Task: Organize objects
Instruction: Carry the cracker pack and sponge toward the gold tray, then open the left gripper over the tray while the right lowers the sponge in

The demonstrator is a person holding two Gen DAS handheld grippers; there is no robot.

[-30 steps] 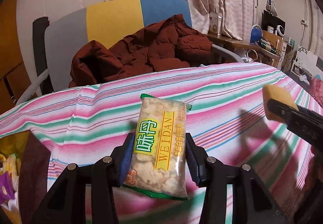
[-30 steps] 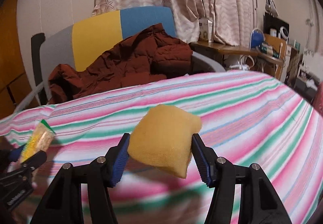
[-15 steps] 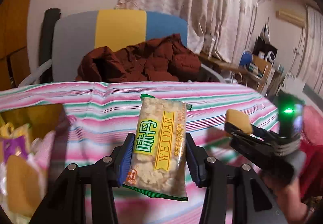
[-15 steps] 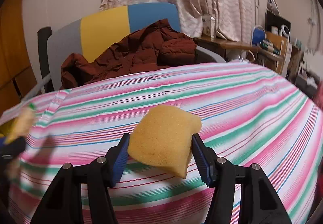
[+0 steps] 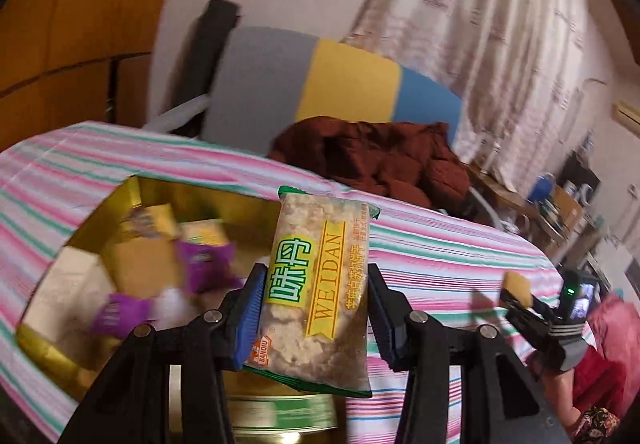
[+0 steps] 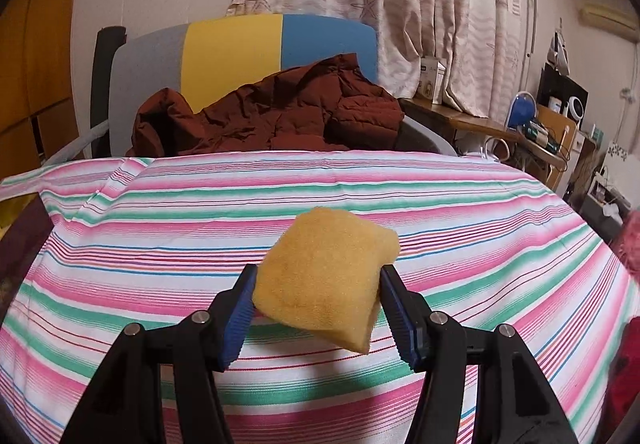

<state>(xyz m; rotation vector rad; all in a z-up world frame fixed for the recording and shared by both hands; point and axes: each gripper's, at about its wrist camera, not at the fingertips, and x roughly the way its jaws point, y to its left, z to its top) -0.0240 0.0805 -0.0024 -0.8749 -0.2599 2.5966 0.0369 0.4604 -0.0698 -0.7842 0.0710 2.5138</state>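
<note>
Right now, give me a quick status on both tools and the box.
Left tool shut on snack pack, above the box. Right tool shut on sponge. Box part full; nothing blocking.

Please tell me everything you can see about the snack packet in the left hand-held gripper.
The snack packet is a clear plastic pouch with green sealed ends, full of pale, crumbly pieces. A yellow-green label carries Chinese characters and the word WEIDAN, and a small orange logo sits near the bottom. It stands almost upright, leaning slightly right at the top. The left hand-held gripper clamps it at both sides with its blue pads, holding it in the air beside the open gold box, which already contains other packets.
</note>
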